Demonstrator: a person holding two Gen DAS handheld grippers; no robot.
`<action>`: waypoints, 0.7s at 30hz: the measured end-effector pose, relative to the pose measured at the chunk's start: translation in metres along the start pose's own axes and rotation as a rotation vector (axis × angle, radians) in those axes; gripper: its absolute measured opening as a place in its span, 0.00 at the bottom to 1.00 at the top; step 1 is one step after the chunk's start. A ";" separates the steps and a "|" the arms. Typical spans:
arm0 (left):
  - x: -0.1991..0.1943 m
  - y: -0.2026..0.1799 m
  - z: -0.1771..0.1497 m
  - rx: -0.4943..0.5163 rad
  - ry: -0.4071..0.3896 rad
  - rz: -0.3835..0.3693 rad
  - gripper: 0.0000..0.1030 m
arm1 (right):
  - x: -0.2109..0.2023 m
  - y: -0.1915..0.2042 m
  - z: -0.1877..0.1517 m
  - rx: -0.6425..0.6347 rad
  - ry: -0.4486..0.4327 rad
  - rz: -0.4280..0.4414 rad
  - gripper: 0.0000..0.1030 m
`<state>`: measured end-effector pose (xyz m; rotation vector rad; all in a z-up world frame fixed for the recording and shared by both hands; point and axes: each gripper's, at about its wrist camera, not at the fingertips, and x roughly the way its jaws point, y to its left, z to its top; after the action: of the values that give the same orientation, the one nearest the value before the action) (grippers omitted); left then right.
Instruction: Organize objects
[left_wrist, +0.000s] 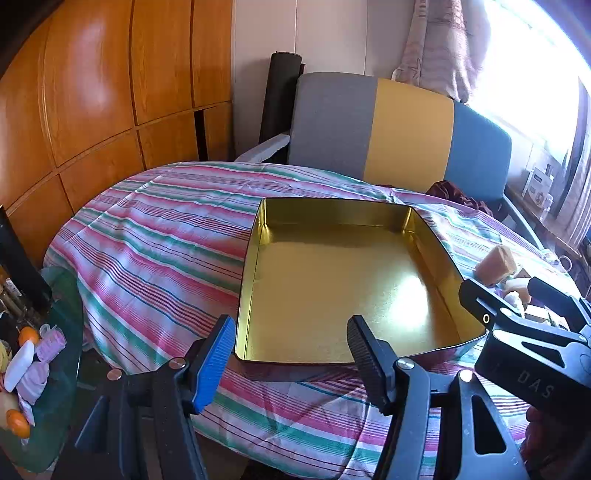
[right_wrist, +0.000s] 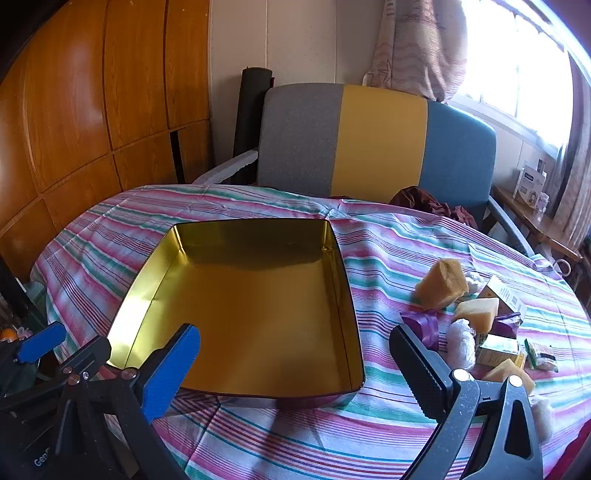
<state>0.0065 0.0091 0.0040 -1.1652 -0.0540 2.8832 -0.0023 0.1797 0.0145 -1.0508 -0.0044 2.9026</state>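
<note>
Right wrist view shows the right gripper (right_wrist: 295, 363) gaping wide and empty, near the yellow sponge blocks (right_wrist: 441, 283) beside the empty gold rectangular tin (right_wrist: 255, 314). Left gripper (left_wrist: 291, 345) half-open, empty. Soft sponges may squash or slip when pinched.

Left black two-finger gripper (left_wrist: 291, 354) tilted downward, jaws parted, empty. Right black two-finger gripper (right_wrist: 295, 373) tilted downward, jaws spread wide, empty.
</note>
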 end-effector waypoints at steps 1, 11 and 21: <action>0.000 0.000 0.000 0.001 -0.001 -0.001 0.62 | 0.000 -0.001 0.000 0.003 0.000 0.002 1.00; 0.002 -0.001 -0.002 0.007 0.001 0.005 0.62 | 0.001 -0.009 0.000 0.026 -0.010 0.008 1.00; 0.007 -0.005 -0.002 0.025 0.007 0.012 0.62 | 0.004 -0.010 -0.002 0.027 -0.005 0.017 1.00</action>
<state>0.0031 0.0144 -0.0021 -1.1750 -0.0101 2.8818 -0.0039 0.1903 0.0107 -1.0449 0.0443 2.9119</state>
